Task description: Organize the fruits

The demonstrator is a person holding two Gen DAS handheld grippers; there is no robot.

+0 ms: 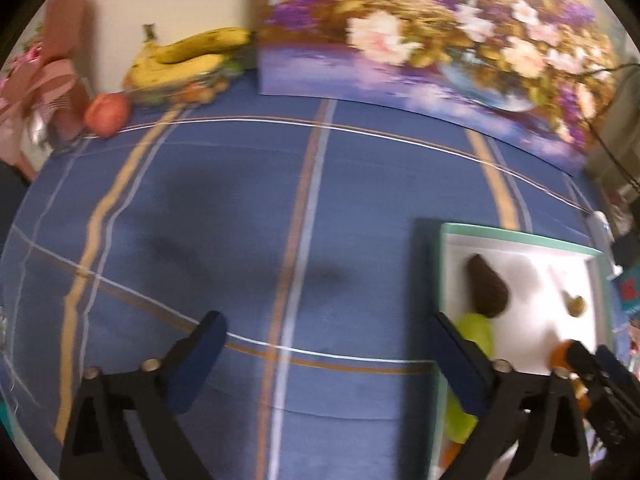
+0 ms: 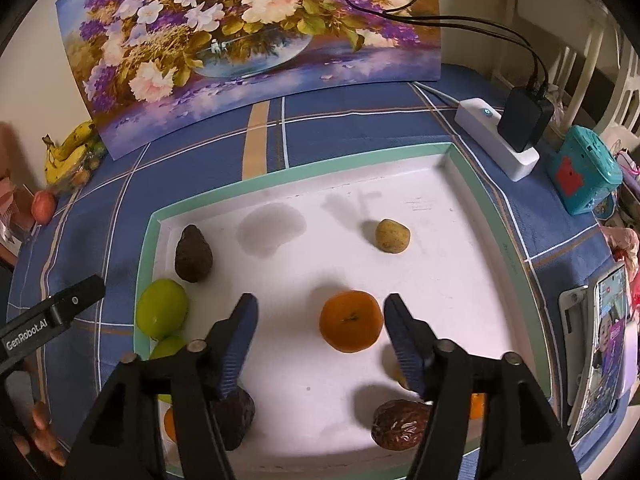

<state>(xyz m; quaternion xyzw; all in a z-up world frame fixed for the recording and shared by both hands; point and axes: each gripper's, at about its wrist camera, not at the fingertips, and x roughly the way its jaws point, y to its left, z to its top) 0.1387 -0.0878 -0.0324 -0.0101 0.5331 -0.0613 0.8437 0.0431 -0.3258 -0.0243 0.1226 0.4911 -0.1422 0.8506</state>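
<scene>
So the left gripper (image 1: 326,356) is tilted steeply down over the blue plaid cloth on the counter (image 1: 240,220), jaws spread as wide as they go, nothing between them, just bare cloth. From the right wrist view you can see its black finger (image 2: 76,300) poking in from the left edge, just outside the tray's green rim, with the person's fingertips (image 2: 40,420) behind it at the bottom left corner.

The tray (image 2: 460,160) is white inside. Along its left side there's a dark avocado (image 2: 193,254) with a green apple (image 2: 162,314) right below it, sitting on the rim. A second green fruit (image 2: 168,346) peeks out under that, partly hidden.

The right gripper (image 2: 320,344) also points steeply down, over the tray's middle. Its jaws are apart, and the orange (image 2: 351,321) sits between them, much closer to the right pad, maybe just touching; I can't quite tell. The left pad is well clear of it.

Further back sits a yellowish-brown fruit (image 2: 392,236), and near the right finger's base a wrinkly brown one (image 2: 400,424).
</scene>
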